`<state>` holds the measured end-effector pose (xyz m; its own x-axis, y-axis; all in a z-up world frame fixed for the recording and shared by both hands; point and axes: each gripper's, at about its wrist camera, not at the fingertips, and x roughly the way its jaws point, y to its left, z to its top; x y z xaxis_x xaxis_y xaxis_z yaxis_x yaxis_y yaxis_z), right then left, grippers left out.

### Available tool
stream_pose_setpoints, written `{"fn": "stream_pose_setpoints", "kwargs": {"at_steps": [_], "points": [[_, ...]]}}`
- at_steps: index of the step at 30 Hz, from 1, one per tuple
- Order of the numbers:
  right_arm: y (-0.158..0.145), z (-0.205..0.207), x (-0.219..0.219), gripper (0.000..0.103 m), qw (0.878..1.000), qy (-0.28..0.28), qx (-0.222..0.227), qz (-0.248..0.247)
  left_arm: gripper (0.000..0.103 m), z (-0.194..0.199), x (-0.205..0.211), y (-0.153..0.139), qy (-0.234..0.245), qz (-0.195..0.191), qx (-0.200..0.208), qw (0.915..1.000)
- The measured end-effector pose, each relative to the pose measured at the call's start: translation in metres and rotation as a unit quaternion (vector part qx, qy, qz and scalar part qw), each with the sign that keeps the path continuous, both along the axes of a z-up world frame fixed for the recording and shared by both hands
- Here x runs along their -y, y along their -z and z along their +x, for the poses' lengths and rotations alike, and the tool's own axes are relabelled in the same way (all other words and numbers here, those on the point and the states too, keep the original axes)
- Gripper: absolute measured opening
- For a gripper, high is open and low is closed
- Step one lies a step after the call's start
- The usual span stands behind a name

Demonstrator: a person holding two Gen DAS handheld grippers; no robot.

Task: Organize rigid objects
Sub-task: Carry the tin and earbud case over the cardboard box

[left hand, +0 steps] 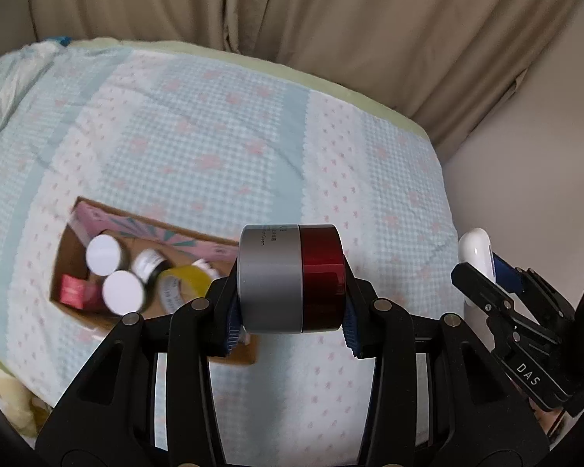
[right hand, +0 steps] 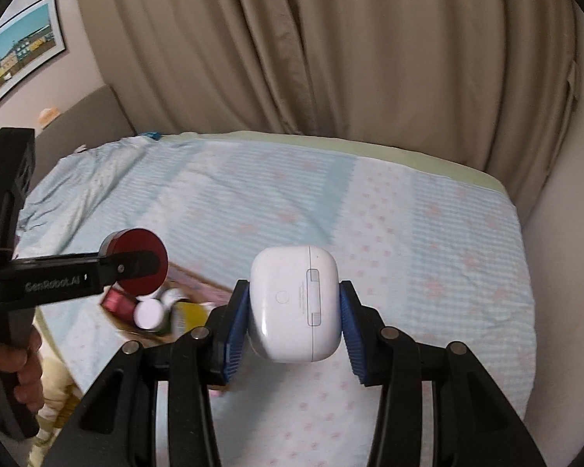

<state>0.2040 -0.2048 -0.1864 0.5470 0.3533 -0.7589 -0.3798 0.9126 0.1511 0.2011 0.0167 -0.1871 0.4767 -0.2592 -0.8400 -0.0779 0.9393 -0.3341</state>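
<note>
L gripper [left hand: 292, 284] is clamping a jar [left hand: 292, 278] sideways, R gripper [right hand: 294, 307] is pinching a white case [right hand: 294, 303]; both are hanging over the bed [left hand: 214, 124], w/ the box [left hand: 64, 257] below-left. Risk: the jar's round ends are sitting btwn the pads, so it could slip; the glossy case could squirt out if tilted.

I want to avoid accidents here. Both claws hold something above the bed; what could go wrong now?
1. The cream jar is pinched on its flat ends by the left claw; its smooth surface could slip and fall.
2. The white earbud case in the right claw is rounded and glossy, so it may squirt out.
3. The cardboard box already looks crowded with jars; adding items might knock them.
</note>
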Motion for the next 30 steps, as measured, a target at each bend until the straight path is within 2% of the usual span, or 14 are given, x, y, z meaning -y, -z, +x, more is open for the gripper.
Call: {"fn": "stream_pose_setpoints", "kwargs": {"at_steps": [7,16,25,28,30], "points": [[0.001,-0.021,-0.065,0.041,0.999,0.006,-0.032,0.02,0.038,-0.007,-0.074,0.022,0.027,0.005,-0.023,0.9993],[0.029,-0.033,-0.153,0.041,0.992,0.076,-0.096,0.032,0.038,0.021,-0.15,0.064,0.109,0.006,-0.061,0.9921],[0.088,-0.029,-0.218,0.041,0.974,0.138,-0.176,0.047,0.038,0.058,-0.179,0.114,0.194,0.051,-0.103,0.9742],[0.106,-0.026,-0.232,0.041,0.971,0.135,-0.192,0.041,0.038,0.067,-0.179,0.133,0.205,0.038,-0.119,0.9709],[0.125,-0.021,-0.24,0.041,0.969,0.129,-0.207,0.038,0.038,0.071,-0.176,0.144,0.212,0.043,-0.122,0.9686]]}}
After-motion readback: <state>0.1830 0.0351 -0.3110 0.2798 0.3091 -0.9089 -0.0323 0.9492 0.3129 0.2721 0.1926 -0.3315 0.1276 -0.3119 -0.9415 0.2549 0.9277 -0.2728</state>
